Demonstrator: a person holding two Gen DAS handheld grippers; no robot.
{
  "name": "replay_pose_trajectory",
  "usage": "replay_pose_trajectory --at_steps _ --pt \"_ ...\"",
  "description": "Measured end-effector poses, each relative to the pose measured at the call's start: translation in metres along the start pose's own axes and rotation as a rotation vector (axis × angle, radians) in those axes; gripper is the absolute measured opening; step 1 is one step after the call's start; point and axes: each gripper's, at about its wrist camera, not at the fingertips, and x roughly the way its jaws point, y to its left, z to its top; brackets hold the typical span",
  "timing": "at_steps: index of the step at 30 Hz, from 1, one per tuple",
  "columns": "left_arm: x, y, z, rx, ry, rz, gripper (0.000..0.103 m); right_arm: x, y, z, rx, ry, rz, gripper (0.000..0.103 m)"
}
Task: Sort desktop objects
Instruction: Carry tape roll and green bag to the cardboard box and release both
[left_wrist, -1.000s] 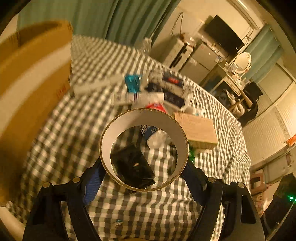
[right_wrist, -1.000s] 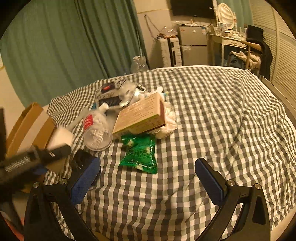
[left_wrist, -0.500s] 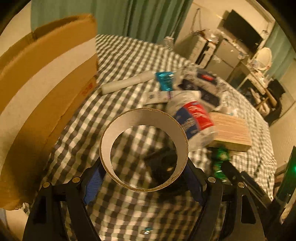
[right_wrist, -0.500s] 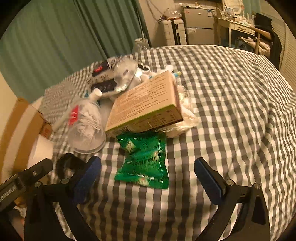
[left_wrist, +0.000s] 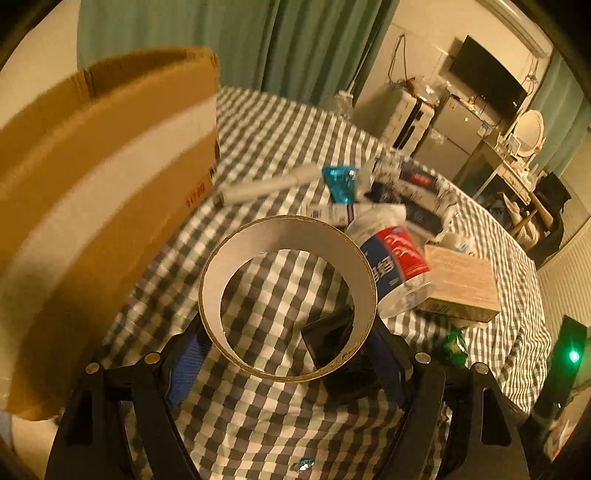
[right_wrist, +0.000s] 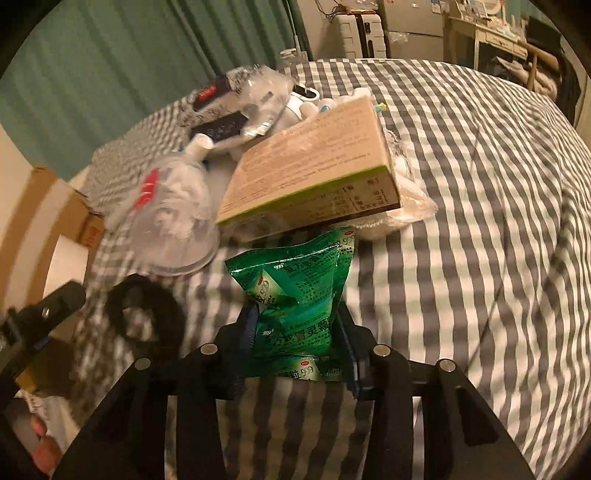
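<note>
Nearest in the left wrist view, the left gripper (left_wrist: 288, 350) is clamped on a cardboard tape ring (left_wrist: 288, 302), its blue pads pressing the ring's outer wall on either side, so the ring stands upright between them above the checked tablecloth (left_wrist: 258, 424). Through the ring's hole a black packet (left_wrist: 328, 339) lies on the cloth. In the right wrist view, the right gripper (right_wrist: 299, 339) has its jaws closing around a green sachet (right_wrist: 295, 295) that lies flat on the cloth; the blue pads sit against the sachet's two side edges, whose foil is crumpled between them. Just left of it lies the same black object, blurred there, and at the far left edge the other gripper's black frame and a person's fingertips (right_wrist: 40, 443) show. Just beyond the sachet a tan carton (right_wrist: 314, 177) rests tilted on a white plastic bag, its near edge overhanging the sachet's top. Beside the carton on the left lies a clear plastic bottle (right_wrist: 173, 214) with a red and blue label, on its side. Behind these sits a loose heap of packets and tubes (left_wrist: 399, 192), including a white tube (left_wrist: 266, 184) and a blue wrapper. A large open cardboard box (left_wrist: 92, 192) stands at the table's left edge. Farther off hang green curtains (left_wrist: 295, 44), with white appliances and a dark screen against the wall.
</note>
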Motion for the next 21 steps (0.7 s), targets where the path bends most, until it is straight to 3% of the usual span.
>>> replay_pose_trajectory --at_steps 4,8,11,21 --pt "-0.024 -0.003 0.004 0.026 -0.027 0.000 0.082 -0.033 0.009 -0.002 0.004 -0.044 0.026 0.040" --pt "-0.048 0.007 0.016 -0.025 -0.023 -0.037 0.082 -0.074 0.025 -0.001 -0.024 -0.097 0.026 0.040" --pt "-0.073 0.015 0.024 -0.037 -0.053 -0.025 0.082 -0.104 0.044 0.006 -0.076 -0.136 0.014 0.040" --pt "-0.157 0.051 0.057 0.089 -0.136 -0.037 0.082 -0.169 0.130 0.002 -0.256 -0.207 0.000 0.040"
